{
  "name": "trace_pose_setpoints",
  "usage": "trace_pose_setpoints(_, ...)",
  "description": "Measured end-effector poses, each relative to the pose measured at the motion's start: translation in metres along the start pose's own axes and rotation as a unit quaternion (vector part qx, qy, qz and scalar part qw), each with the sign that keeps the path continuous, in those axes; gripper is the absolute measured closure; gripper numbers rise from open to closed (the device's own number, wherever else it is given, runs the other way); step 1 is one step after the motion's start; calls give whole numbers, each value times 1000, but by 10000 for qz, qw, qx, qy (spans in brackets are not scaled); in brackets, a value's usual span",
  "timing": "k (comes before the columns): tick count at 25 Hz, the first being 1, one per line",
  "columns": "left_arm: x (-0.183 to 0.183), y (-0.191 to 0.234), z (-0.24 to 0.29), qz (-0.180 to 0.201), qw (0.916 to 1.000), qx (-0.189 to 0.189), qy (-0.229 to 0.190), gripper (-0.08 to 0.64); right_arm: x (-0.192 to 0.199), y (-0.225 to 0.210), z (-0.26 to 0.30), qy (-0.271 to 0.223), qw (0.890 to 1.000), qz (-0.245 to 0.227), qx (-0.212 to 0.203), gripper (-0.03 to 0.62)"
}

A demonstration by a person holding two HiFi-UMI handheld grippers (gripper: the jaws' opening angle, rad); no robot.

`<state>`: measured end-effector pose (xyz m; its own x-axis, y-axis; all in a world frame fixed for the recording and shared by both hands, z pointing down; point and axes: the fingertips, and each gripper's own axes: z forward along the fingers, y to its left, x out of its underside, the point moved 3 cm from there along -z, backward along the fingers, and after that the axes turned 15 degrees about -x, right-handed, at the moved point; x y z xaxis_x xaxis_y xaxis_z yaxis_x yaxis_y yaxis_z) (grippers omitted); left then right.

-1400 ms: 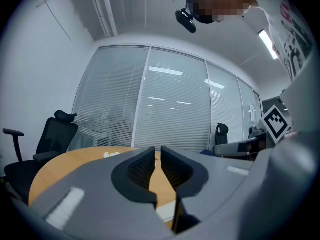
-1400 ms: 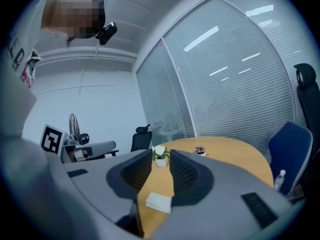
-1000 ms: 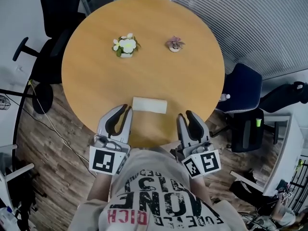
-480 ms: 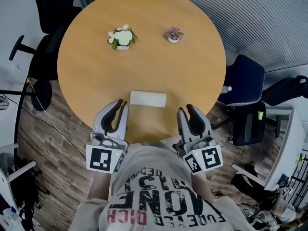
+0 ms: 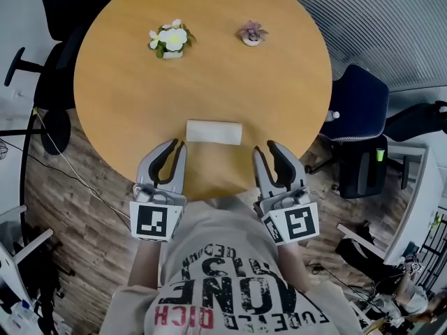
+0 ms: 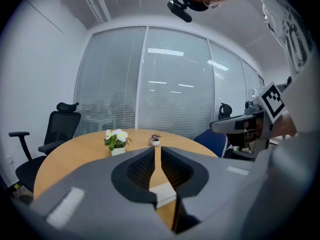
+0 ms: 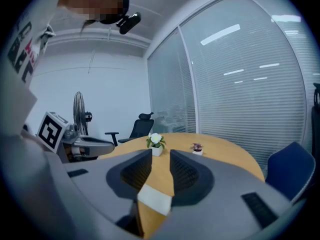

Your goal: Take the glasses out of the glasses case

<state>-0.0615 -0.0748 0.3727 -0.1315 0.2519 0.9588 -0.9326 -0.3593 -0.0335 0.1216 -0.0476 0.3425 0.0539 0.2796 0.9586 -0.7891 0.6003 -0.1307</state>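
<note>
Case (image 5: 214,132), a white oblong, lies flat on the round worktop (image 5: 202,82), near its lower edge at mid-frame in the head view. I have the left gripper (image 5: 179,145) just below the case's left end and the right gripper (image 5: 264,147) just off its lower right corner; neither touches it. Both grippers stand a little open with nothing between the jaws, and the left gap is the narrower. A white-flowered pot (image 5: 168,40) and a smaller plant (image 5: 251,32) sit in the upper frame, well apart from the case.
</note>
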Motion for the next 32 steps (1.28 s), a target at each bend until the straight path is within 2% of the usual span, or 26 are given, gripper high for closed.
trace_pose_setpoints(3,23,-4,4,124,9991,51,390,511,9,2,9,323,9987,-392,-64,508)
trace_pose_setpoints(7,50,-5,14,359,9977,133,558,511,25,4,21,685,9943,-787,-199,508)
trace_pose_setpoints(15,97,-11,32,742,9908,259,1104,489,67,0,43,1410,9834,-1074,-391,505)
trace_pose_setpoints(19,123,-14,38,941,9846,338,1436,479,87,-5,53,1769,9743,-1339,-394,494)
trace_pose_setpoints(25,146,-16,45,1372,9735,472,1768,460,112,-5,66,2287,9533,-1898,-536,483)
trace_pose_setpoints(32,160,-19,56,1698,9618,621,2055,449,136,-2,71,2632,9451,-1833,-632,471)
